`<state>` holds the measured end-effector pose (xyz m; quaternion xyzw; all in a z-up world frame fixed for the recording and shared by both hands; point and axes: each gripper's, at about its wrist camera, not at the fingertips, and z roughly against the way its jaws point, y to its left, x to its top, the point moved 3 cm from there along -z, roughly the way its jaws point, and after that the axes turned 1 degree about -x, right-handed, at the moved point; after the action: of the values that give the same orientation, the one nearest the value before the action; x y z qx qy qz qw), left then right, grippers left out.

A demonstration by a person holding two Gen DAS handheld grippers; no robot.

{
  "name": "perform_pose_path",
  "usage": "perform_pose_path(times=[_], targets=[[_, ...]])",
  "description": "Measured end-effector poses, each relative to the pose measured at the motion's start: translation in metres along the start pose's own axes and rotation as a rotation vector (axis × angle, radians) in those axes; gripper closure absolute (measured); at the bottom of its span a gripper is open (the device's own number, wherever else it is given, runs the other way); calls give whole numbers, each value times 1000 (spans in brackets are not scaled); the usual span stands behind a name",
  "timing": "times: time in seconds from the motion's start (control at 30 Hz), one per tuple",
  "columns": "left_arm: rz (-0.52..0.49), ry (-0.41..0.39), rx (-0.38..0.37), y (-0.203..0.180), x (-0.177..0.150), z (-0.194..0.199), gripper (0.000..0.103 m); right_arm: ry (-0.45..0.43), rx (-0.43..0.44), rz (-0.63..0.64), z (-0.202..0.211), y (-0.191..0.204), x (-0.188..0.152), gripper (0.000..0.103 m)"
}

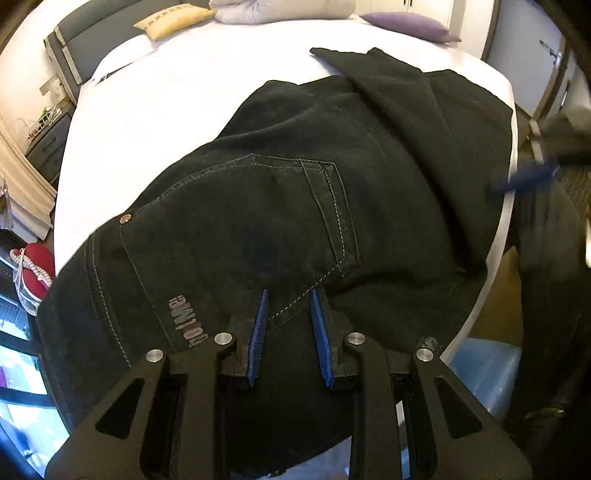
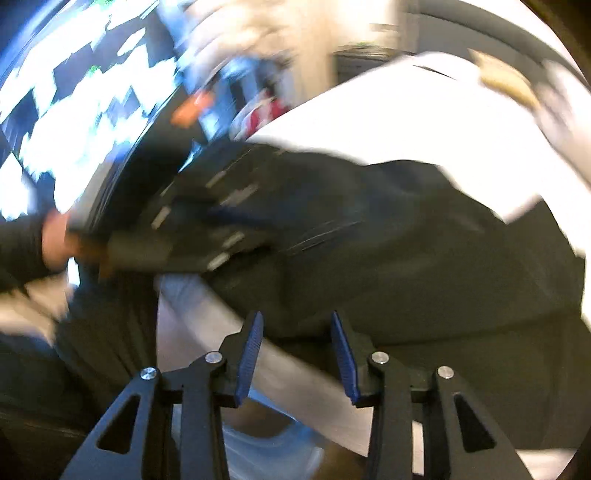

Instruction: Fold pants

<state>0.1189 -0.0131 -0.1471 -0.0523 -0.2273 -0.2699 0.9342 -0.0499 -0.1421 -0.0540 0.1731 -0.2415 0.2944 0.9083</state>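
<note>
Black jeans lie on the white bed, waist end toward me, legs folded over at the far right. My left gripper is open, its blue pads just above the waist end by the back pocket, holding nothing. In the blurred right wrist view the jeans lie across the bed edge. My right gripper is open and empty at the bed's edge beside the jeans. It also shows blurred in the left wrist view, at the right edge of the bed. The left gripper shows blurred over the jeans.
A yellow pillow, a white pillow and a purple pillow lie at the head of the bed. A grey nightstand stands to the left. A blue plastic box sits on the floor by the bed.
</note>
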Motion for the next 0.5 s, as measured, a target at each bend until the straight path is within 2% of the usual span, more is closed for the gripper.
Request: perform_pose_path(times=[0.1, 0.17, 0.23, 0.27, 0.33, 0.4, 0.43, 0.5], targets=[[34, -56, -18, 3, 19, 17, 80, -98, -23, -221, 27, -69, 22, 59], [63, -62, -48, 0, 33, 15, 80, -149, -70, -356, 39, -118, 40, 59], [99, -32, -69, -4, 38, 1, 80, -205, -107, -467, 45, -162, 60, 55], [120, 31, -77, -6, 35, -19, 80, -217, -148, -528, 45, -185, 72, 55], [143, -8, -76, -2, 31, -25, 80, -207, -218, -612, 39, -222, 92, 54], [166, -5, -91, 2, 33, -27, 80, -151, -255, -659, 19, -253, 113, 54], [177, 0, -99, 3, 34, -27, 80, -114, -302, -679, 6, -268, 125, 54], [186, 7, -106, 6, 36, -30, 80, -67, -325, -696, -21, -288, 144, 54]])
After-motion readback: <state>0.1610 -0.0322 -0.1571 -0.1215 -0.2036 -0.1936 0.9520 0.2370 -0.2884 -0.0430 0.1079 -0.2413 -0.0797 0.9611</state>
